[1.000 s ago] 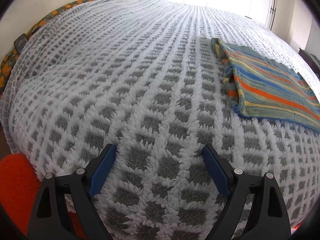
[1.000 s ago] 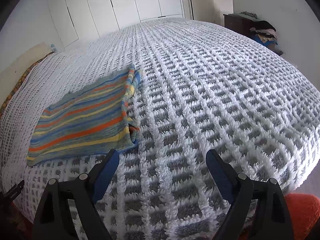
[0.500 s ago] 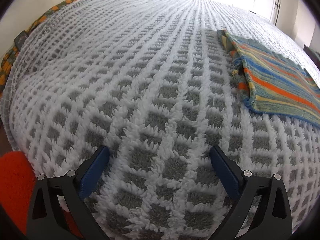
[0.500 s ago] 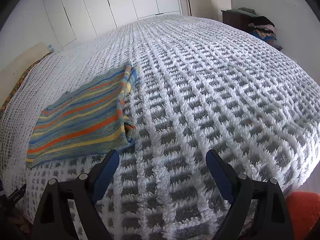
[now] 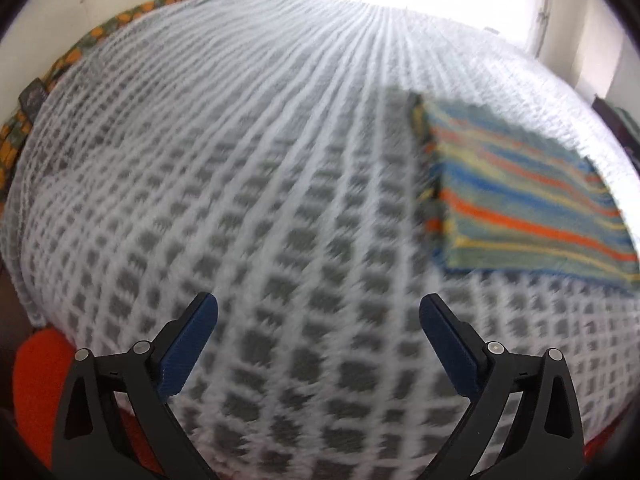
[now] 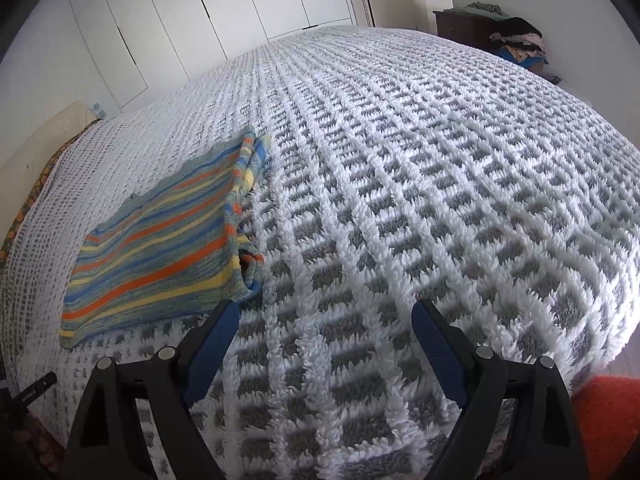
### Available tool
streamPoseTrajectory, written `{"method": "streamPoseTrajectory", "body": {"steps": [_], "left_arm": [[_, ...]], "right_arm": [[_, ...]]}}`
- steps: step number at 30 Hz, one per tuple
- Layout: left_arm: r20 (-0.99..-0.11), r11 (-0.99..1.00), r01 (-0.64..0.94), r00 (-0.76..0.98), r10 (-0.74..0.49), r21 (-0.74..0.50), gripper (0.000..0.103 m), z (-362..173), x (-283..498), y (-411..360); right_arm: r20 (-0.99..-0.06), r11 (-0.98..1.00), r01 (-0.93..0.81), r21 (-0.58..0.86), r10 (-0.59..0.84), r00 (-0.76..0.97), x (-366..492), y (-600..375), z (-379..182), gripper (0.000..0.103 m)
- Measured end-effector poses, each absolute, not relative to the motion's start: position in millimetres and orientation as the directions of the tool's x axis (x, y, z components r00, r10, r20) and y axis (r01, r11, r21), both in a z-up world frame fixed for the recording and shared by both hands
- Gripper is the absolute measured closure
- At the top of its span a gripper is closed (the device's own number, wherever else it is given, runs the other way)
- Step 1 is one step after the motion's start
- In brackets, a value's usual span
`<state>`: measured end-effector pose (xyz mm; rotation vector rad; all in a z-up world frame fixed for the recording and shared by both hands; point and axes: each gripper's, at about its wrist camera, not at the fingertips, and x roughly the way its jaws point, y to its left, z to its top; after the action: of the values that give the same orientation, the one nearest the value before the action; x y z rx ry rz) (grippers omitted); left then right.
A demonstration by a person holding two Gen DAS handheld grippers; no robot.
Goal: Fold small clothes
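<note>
Pulled back, left hand-held gripper (image 5: 319,310) gapes above bedspread (image 5: 248,184).

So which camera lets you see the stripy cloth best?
The right wrist view. There the striped cloth is sharp, and you can see its whole shape lying folded on the white and grey bedspread, with stacked edges along one side. The left wrist view shows it too, but blurred and cut off at the picture's edge.

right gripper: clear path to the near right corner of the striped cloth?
Probably yes. The right gripper is open and empty, the striped cloth lies flat on the bedspread just ahead-left of it, and nothing sits between them.
</note>
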<state>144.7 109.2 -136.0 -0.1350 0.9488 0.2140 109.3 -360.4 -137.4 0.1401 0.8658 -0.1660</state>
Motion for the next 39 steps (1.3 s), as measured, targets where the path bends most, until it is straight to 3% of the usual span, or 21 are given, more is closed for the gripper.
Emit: {"method": "streamPoseTrajectory", "body": {"steps": [4, 7, 11, 15, 18, 23, 30, 35, 39], "left_arm": [[-0.837, 0.993, 0.015, 0.536, -0.110, -0.120, 0.001, -103, 223, 48], [-0.856, 0.982, 0.082, 0.482, -0.189, -0.171, 0.001, -98, 300, 9], [-0.874, 0.992, 0.103, 0.472, -0.111, -0.071, 0.002, -108, 379, -37], [-0.901, 0.992, 0.126, 0.433, -0.044, 0.012, 0.002, -137, 403, -60], [-0.908, 0.984, 0.155, 0.419, 0.013, 0.086, 0.002, -156, 386, -68], [-0.898, 0.962, 0.254, 0.440, -0.018, 0.105, 0.002, -159, 323, -80], [-0.908, 0.952, 0.301, 0.413, -0.072, 0.061, 0.002, -170, 244, -85], [-0.907, 0.929, 0.369, 0.395, -0.145, 0.012, 0.002, -166, 184, -85], [-0.894, 0.954, 0.293, 0.410, -0.181, -0.059, 0.002, -151, 156, -49]], "right_arm": [[-0.766, 0.977, 0.196, 0.084, -0.063, 0.640, 113, -363, -136, 0.015], [-0.768, 0.978, 0.180, 0.106, -0.034, 0.639, 117, -362, -136, 0.015], [-0.772, 0.979, 0.156, 0.131, 0.002, 0.635, 119, -361, -136, 0.015], [-0.768, 0.973, 0.155, 0.174, 0.035, 0.640, 121, -365, -134, 0.015], [-0.765, 0.964, 0.169, 0.204, 0.049, 0.642, 121, -371, -134, 0.015], [-0.764, 0.948, 0.199, 0.250, 0.066, 0.642, 122, -381, -136, 0.014], [-0.747, 0.946, 0.185, 0.266, 0.081, 0.660, 120, -379, -130, 0.014], [-0.661, 0.864, 0.079, 0.497, 0.317, 0.680, 157, -390, -116, 0.011], [-0.658, 0.787, 0.041, 0.615, 0.484, 0.578, 235, -395, -128, 0.011]]}}
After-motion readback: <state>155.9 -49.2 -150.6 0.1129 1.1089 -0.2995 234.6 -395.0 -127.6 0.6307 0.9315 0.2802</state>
